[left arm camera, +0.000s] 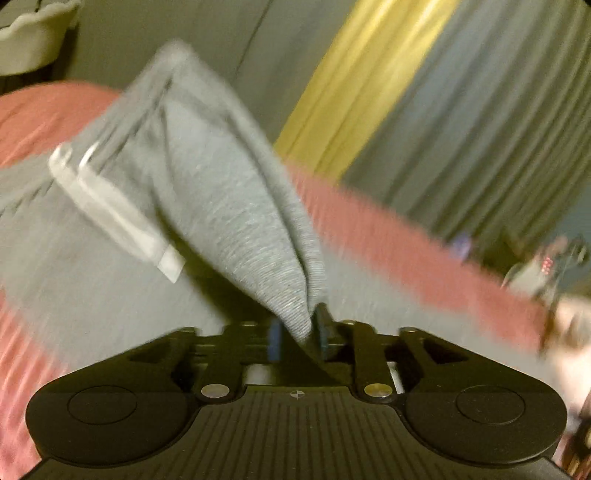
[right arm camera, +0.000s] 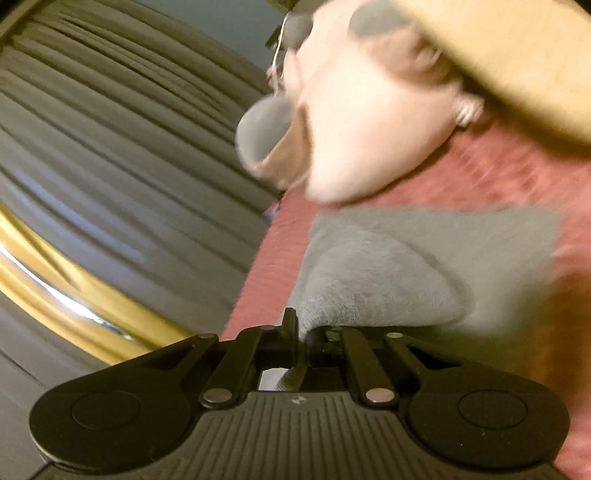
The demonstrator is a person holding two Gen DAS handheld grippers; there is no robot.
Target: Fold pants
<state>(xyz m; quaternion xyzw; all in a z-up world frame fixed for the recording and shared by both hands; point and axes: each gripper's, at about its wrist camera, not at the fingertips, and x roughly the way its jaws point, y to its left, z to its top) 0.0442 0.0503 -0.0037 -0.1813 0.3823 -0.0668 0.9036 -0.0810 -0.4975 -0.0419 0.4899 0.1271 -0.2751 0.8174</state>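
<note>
The grey knit pants [left arm camera: 229, 206] lie on a red bedspread [left arm camera: 406, 243]. One fold of them rises from my left gripper [left arm camera: 299, 332] up to the left. Its blue pads [left arm camera: 275, 339] pinch the cloth's corner, so it is shut on the pants. A blurred white strip [left arm camera: 110, 206] hangs on the lifted cloth. In the right wrist view the pants [right arm camera: 406, 266] spread over the bedspread [right arm camera: 498, 177], and my right gripper [right arm camera: 301, 332] is shut on a bunched edge of them. Both views are smeared by motion.
Grey pleated curtains [left arm camera: 480, 122] with a yellow panel [left arm camera: 362, 81] hang beyond the bed. A white scalloped object [left arm camera: 33, 33] sits at the top left. A pale pink soft thing [right arm camera: 369, 129] with grey patches lies beyond the pants, under a tan board [right arm camera: 517, 55].
</note>
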